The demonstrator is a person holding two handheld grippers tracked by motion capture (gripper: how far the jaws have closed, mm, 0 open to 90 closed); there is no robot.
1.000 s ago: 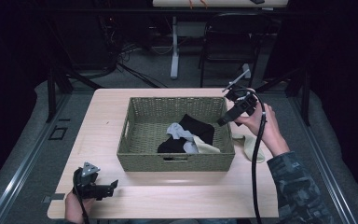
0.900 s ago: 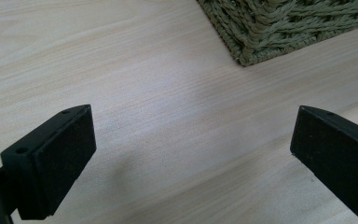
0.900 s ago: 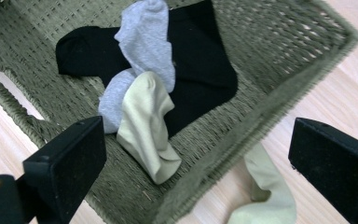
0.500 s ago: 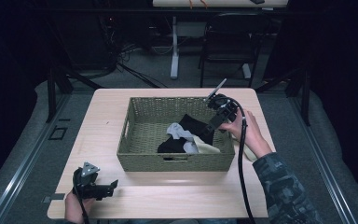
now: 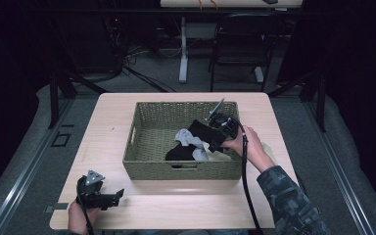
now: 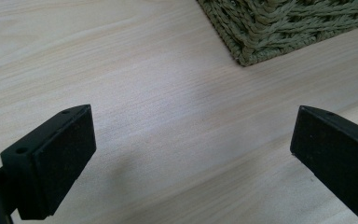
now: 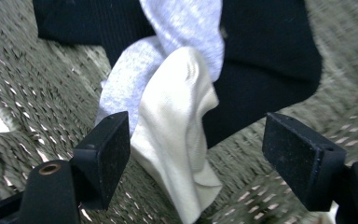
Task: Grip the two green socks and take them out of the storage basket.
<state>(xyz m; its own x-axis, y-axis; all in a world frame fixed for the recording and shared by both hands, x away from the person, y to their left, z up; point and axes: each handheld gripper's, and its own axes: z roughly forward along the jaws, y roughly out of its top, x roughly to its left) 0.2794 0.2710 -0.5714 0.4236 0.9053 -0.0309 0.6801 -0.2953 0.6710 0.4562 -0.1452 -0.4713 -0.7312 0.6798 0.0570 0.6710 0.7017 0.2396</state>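
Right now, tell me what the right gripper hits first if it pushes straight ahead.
Most likely the cream cloth, lying between the open right gripper's jaws in the basket, with the grey and black cloths behind it. Depth is uncertain.

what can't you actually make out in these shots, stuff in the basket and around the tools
- High view: the right tool and hand hide part of the clothes in the basket, so their number is unclear.
- High view: a pale item beyond the basket's right side is mostly hidden by that hand.
- Right tool view: the cream cloth covers part of the black fabric; the picture is motion-blurred.
- Left tool view: the frame edge cuts off all but a basket corner.
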